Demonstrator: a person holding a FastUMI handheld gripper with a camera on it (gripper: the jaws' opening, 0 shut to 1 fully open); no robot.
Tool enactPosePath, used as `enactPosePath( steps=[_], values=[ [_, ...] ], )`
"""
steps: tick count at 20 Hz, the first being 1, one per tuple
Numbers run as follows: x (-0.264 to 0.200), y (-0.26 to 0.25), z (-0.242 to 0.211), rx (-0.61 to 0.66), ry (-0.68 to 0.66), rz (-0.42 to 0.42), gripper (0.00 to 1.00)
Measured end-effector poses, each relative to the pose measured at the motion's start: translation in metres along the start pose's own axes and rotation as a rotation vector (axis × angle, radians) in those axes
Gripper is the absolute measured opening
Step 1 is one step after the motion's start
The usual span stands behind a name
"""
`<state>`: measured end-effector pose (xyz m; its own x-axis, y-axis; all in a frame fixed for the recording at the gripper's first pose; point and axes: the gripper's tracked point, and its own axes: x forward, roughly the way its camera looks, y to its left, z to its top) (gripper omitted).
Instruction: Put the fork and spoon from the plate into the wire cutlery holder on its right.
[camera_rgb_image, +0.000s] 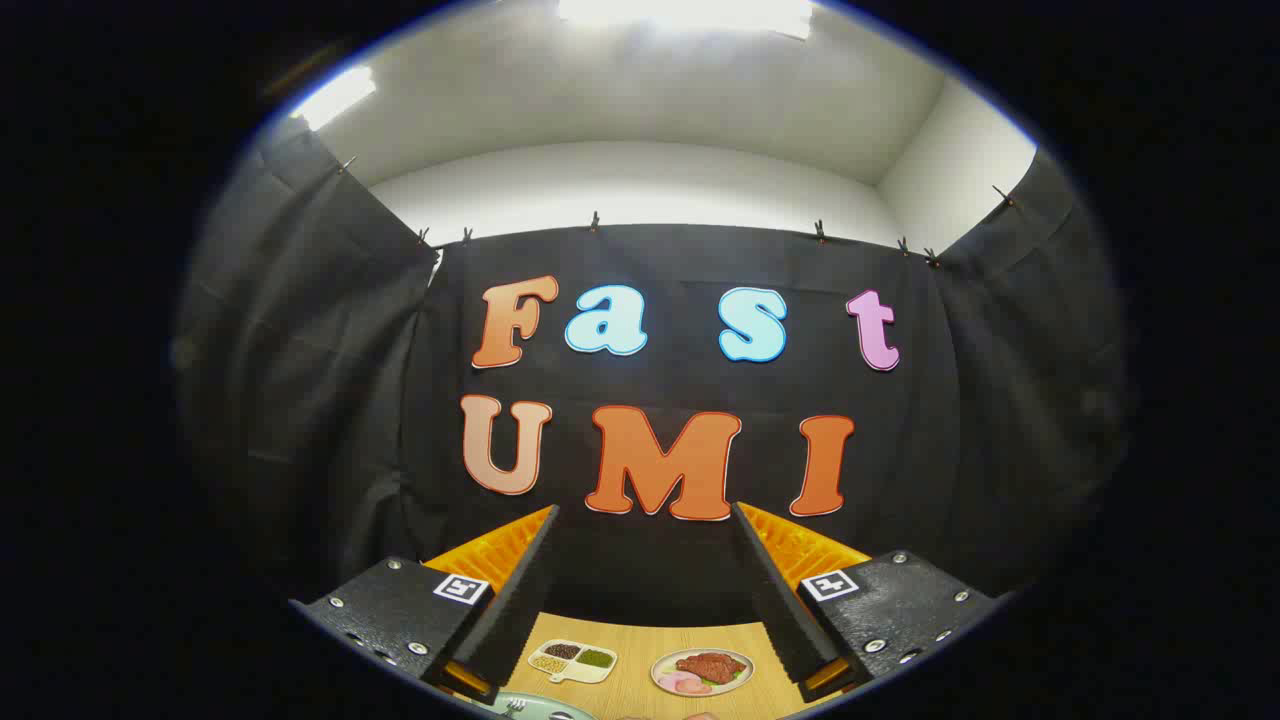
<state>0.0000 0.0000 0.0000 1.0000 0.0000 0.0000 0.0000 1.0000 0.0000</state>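
Released and wide apart, the fingers of the tool (645, 590) hold nothing and point at the black wall. Below them, a plate (540, 707) with a fork (514, 705) lies on the wooden surface (632, 680). Farther, between the fingers, stand a divided tray (573, 660) and a food dish (702, 671).

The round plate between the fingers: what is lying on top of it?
On the round plate lie a brown piece of meat, pink slices and some green. The gripper is open, holding nothing. The plate's underside cannot be seen.
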Motion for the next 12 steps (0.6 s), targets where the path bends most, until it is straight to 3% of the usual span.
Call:
enactPosePath(
  steps=[12],
  values=[
    [0.009,0.009,-0.002,0.027,0.001,0.032,0.98]
  ],
)
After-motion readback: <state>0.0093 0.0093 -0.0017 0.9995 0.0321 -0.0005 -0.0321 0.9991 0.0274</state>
